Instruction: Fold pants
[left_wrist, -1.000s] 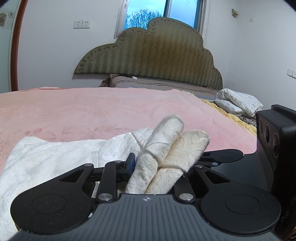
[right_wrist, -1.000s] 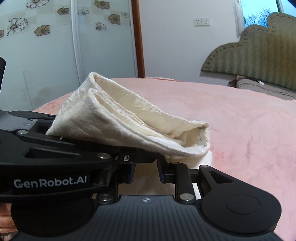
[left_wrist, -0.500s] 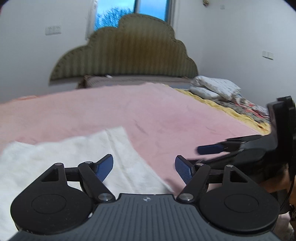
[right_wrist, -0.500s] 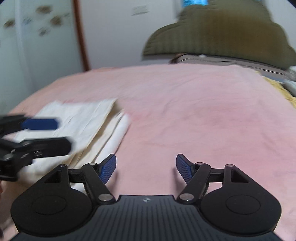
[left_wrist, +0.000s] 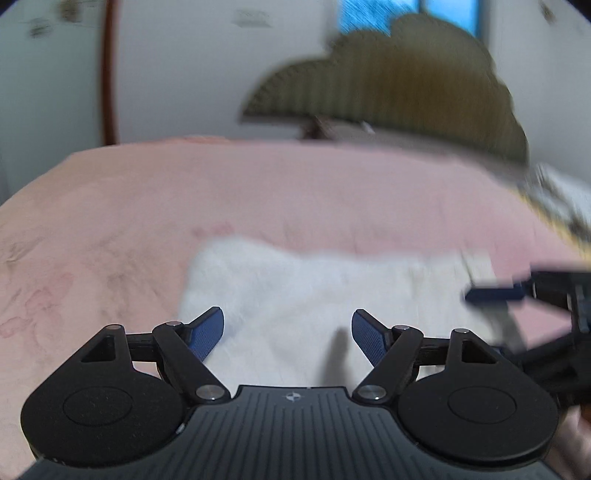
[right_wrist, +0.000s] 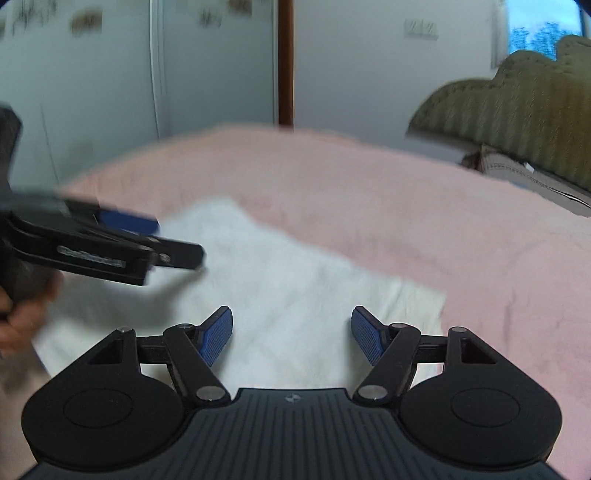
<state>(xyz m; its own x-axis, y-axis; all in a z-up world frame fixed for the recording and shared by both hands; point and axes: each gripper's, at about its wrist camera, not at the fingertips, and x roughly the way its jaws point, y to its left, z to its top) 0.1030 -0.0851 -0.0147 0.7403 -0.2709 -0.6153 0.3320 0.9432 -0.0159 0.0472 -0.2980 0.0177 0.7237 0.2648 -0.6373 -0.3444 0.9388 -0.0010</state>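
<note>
Now the white textured fabric pants (left_wrist: 306, 295) are lying folded flat on the pink bedspread (left_wrist: 258, 192), one fold apparently done; both the left gripper (left_wrist: 288, 332) and right gripper (right_wrist: 291, 334) are hovering spread and empty, having just been opening; further folding may remain.

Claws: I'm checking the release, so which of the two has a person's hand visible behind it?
The left claw, entering the right wrist view from the left: a blurred hand grips its handle. The right claw shows only its blue pads over the white folded pants.
</note>
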